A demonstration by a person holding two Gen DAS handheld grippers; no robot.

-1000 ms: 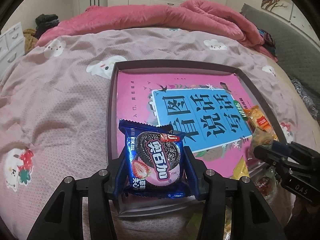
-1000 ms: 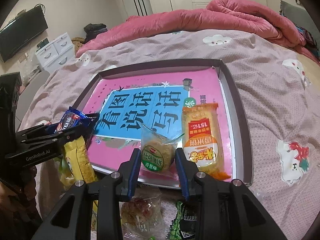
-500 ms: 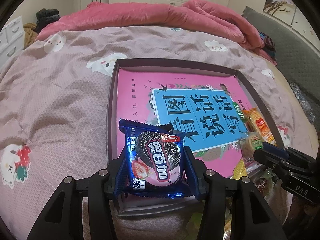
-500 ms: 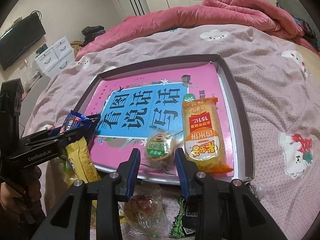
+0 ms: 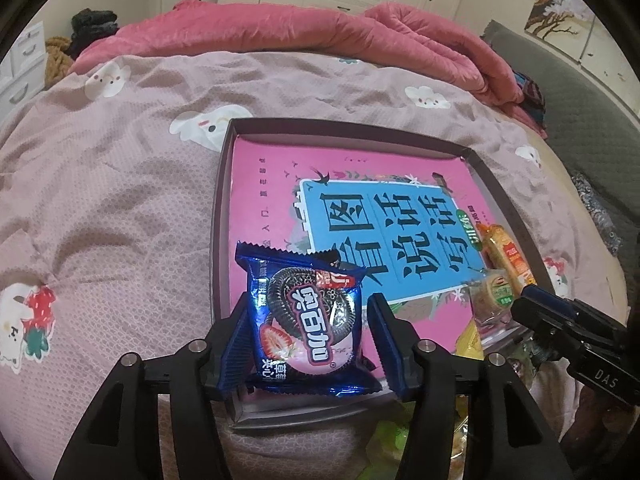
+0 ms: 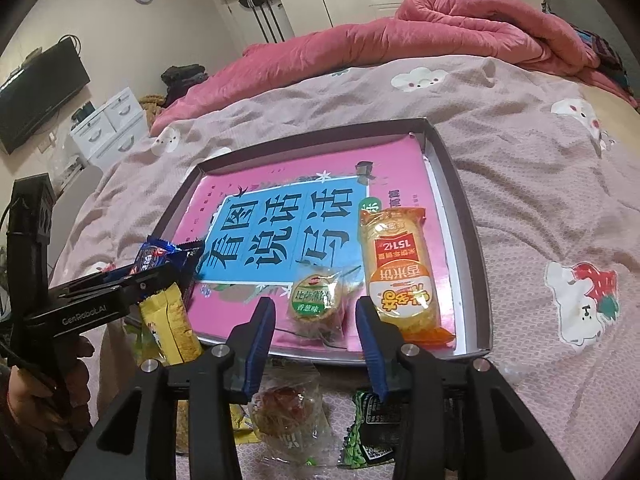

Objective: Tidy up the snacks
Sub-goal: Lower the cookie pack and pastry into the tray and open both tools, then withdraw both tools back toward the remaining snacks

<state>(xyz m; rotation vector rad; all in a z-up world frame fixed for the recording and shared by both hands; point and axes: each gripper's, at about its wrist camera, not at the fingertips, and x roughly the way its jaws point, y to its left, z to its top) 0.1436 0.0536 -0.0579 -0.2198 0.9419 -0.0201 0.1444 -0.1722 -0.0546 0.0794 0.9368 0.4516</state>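
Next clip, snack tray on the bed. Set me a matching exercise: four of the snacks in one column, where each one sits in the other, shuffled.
Things
1. blue cookie packet
2. round biscuit pack
3. orange rice cracker pack
4. yellow packet

Places
A. far right in the tray
B. outside the tray, by its near edge
C. between the left gripper fingers
D. in the tray, ahead of the right gripper

Pairs: 1-C, 2-D, 3-A, 4-B

Blue cookie packet (image 5: 306, 320), pink-and-blue book (image 5: 360, 216), orange cracker pack (image 6: 400, 272), mauve cartoon-printed bedspread (image 5: 100, 200)
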